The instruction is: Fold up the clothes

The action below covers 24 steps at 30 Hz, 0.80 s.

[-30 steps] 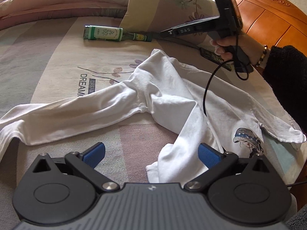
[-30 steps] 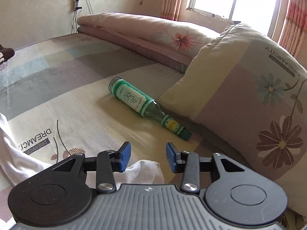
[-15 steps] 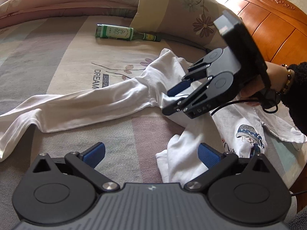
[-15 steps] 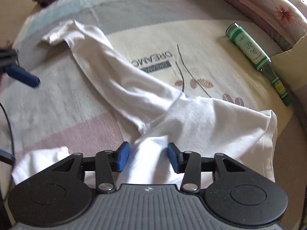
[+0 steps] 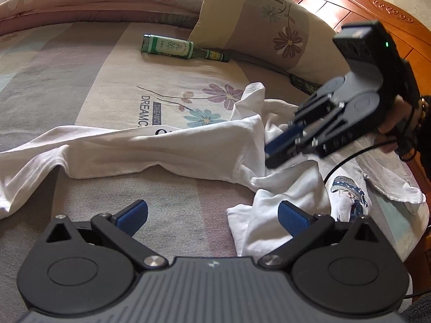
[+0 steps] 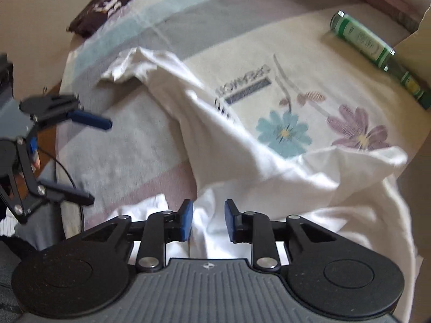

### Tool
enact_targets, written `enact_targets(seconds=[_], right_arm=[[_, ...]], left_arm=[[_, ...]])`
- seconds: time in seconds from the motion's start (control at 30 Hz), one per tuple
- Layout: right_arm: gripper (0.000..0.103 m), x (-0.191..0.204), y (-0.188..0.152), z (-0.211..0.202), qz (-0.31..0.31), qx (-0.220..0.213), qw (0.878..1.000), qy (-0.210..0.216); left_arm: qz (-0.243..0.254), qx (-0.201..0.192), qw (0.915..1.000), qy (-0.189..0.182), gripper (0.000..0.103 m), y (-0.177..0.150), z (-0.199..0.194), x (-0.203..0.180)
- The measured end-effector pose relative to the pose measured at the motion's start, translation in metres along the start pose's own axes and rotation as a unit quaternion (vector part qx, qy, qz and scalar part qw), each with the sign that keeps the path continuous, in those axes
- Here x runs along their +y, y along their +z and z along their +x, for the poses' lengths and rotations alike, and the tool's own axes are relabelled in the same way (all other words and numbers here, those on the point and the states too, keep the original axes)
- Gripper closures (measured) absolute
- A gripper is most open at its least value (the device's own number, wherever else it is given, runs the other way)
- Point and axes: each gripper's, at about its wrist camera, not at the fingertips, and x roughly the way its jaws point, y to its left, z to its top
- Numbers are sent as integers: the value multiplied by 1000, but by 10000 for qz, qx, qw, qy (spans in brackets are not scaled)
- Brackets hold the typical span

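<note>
A crumpled white long-sleeved shirt point(image 5: 167, 148) with a blue cartoon print point(image 5: 348, 191) lies on the bed, one sleeve stretched to the left. My left gripper point(image 5: 212, 216) is open and empty, low over the bedspread by the shirt's near edge. My right gripper point(image 5: 280, 148) hovers just above the bunched middle of the shirt, its jaws partly open. In the right wrist view the right gripper point(image 6: 208, 222) has white cloth point(image 6: 269, 167) below and between its pads, not clamped. The left gripper also shows in that view point(image 6: 89, 158).
A green glass bottle point(image 5: 177, 48) lies on the bedspread by a floral pillow point(image 5: 272, 29). A rolled quilt point(image 5: 94, 2) lies along the far side. A wooden headboard point(image 5: 377, 18) stands at the right. A dark folded garment point(image 6: 103, 6) lies at the bed's far corner.
My right gripper swung from the bottle and pillow down over the shirt's middle and came lower. The left gripper edged forward, still open.
</note>
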Motion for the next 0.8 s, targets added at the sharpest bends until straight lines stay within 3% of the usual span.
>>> enact_targets(seconds=[0.07,0.2,0.3,0.37,0.43,0.47,0.63,0.7,0.73,0.8], right_arm=[[66,-12,15,-18,-16,-400,9990,-199],[65,-39,40,-13,-298,-537,9876,-1444],[65,-50,46,10,-962,-84,9798,-1751],[56,-44,42,30,-1870,399,9589,-2097],[51,-42,41,47,-2461,827,9392,-2246],[51,-42,42,55,-2592,962,9352,-2213],[43,-53,49,76,-2632,1401,9354,-1900],[66,-58,51,75,-2292,1526,9492,-1524],[95,-55,49,74,-2373,1505,9494,-1399],[94,-50,46,72,-2586,1450,9455,-1346]], left_arm=[[-10,-5,10000,-4,1,0,0,1],[-32,15,10000,-3,1,1,4,2],[12,33,10000,-49,1,1,5,1],[6,45,10000,-54,1,1,7,2],[-36,67,10000,-38,1,1,10,4],[-56,77,9999,-31,1,0,11,4],[-61,144,9998,-119,1,-3,18,3],[-29,173,9998,-131,1,-5,19,3],[-34,184,9997,-144,1,-5,20,3],[-51,200,9997,-159,1,-6,22,4]])
